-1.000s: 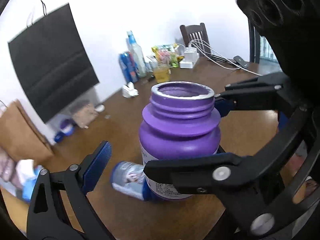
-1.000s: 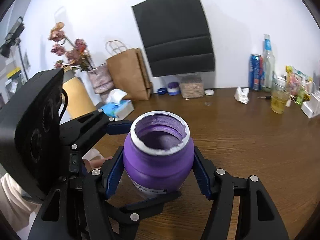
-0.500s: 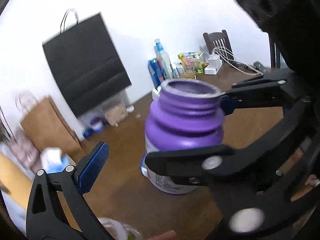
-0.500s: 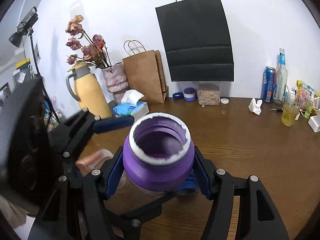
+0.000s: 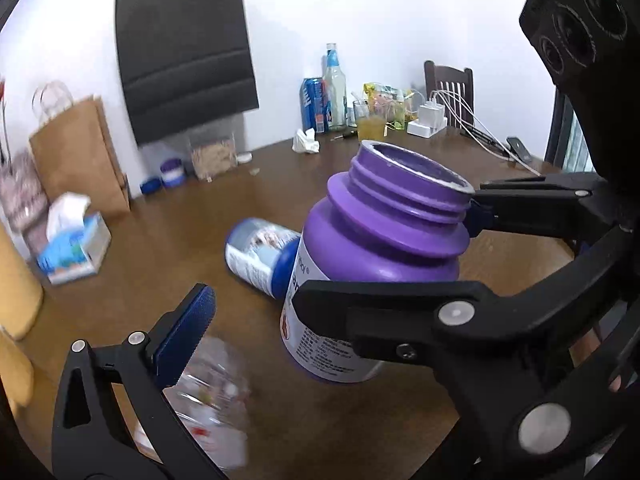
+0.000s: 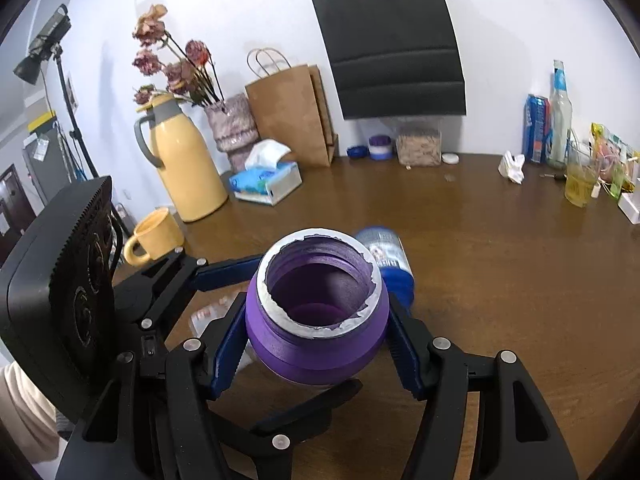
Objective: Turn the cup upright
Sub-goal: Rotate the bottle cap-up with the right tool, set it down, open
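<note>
Item: purple jar (image 6: 318,320), open mouth up with torn foil on the rim. Your right gripper (image 6: 316,354) is clamped on its shoulder, a blue pad on either side. In the left wrist view the jar leans a little, and whether its base rests on the wooden table (image 6: 500,248) or hangs just above it cannot be told.

Item: left gripper (image 5: 320,312), spread wide and holding nothing, one finger beside the jar.

Risk: let go while the jar leans and it may tip back over. The grip sits high on a smooth, rounded shoulder, so it could slip as you set down.

Obstacles: a blue-capped bottle (image 5: 262,256) lies on its side just behind the jar, likely to be knocked. A blurred clear plastic object (image 5: 208,396) lies under your left finger.

Further off: yellow mug (image 6: 154,236), yellow thermos (image 6: 186,168), tissue box (image 6: 266,182), brown paper bag (image 6: 290,112).
</note>
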Demonstrator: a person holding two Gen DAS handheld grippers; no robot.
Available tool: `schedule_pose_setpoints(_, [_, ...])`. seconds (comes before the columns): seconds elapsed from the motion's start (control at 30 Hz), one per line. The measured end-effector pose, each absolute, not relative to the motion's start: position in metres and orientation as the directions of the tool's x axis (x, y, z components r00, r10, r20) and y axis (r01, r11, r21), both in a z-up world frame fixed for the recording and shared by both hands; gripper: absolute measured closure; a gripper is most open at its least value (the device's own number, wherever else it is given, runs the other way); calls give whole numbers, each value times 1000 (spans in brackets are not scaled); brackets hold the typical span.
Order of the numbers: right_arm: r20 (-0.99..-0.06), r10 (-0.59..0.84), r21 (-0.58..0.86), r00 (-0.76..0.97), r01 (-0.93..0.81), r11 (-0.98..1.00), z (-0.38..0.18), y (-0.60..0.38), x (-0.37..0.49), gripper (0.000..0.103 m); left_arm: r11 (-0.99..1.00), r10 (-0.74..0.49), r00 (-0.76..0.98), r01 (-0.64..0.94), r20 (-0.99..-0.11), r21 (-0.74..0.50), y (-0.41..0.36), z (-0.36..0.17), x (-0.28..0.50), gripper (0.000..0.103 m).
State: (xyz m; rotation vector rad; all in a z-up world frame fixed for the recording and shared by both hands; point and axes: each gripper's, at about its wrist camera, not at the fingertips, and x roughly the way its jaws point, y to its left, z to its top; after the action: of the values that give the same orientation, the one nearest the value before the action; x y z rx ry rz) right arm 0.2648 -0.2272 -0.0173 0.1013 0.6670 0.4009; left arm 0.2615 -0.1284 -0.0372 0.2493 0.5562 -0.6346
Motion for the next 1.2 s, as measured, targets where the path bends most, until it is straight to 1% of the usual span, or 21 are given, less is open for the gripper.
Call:
schedule_pose_setpoints(0.13, [-601,411,196,685,-373,907,-29,-223,261,35,802,-487,661,598,-571,7,-125,-52,255,0])
schedule_pose_setpoints(0.33, [-641,400,146,655,-407,902,-48,-205,263,35,841,-448,632,539,-633,-57,-113,-73,256,1])
schedule_pose_setpoints(0.4, [-644,414,166,643,-410,897,-53,-203,266,35,849,-435,635,526,-638,-54,-109,-78,254,1])
schedule_pose_setpoints(0.47, [-641,441,215,628,-405,889,-57,-205,268,35,854,-418,646,520,-639,-33,-108,-78,249,6])
schedule_pose_setpoints(0.63, [-636,480,277,604,-402,873,-61,-204,271,34,864,-394,644,503,-655,-26,-100,-80,245,5])
schedule_pose_setpoints(0.73, [-642,483,282,595,-403,871,-61,-199,271,32,867,-374,644,498,-667,-6,-94,-81,242,4])
schedule_pose_setpoints(0.87, [-648,494,299,580,-402,865,-60,-197,268,32,870,-388,601,490,-699,-63,-84,-86,244,4])
schedule_pose_setpoints(1.0, [-653,478,278,587,-402,872,-55,-192,263,31,871,-405,594,482,-696,-95,-79,-85,240,4])
schedule_pose_setpoints(1.07, [-657,475,268,585,-408,873,-53,-190,261,31,877,-393,589,471,-706,-95,-78,-84,237,5])
schedule_pose_setpoints(1.13, [-666,439,214,603,-410,887,-49,-182,258,32,887,-374,594,454,-712,-86,-73,-84,232,4])
schedule_pose_setpoints(1.17, [-675,422,181,605,-419,890,-47,-175,257,36,895,-361,604,440,-711,-80,-68,-85,229,4])
schedule_pose_setpoints(1.2, [-684,404,148,608,-426,892,-46,-169,256,36,904,-341,611,421,-715,-72,-64,-86,225,4])
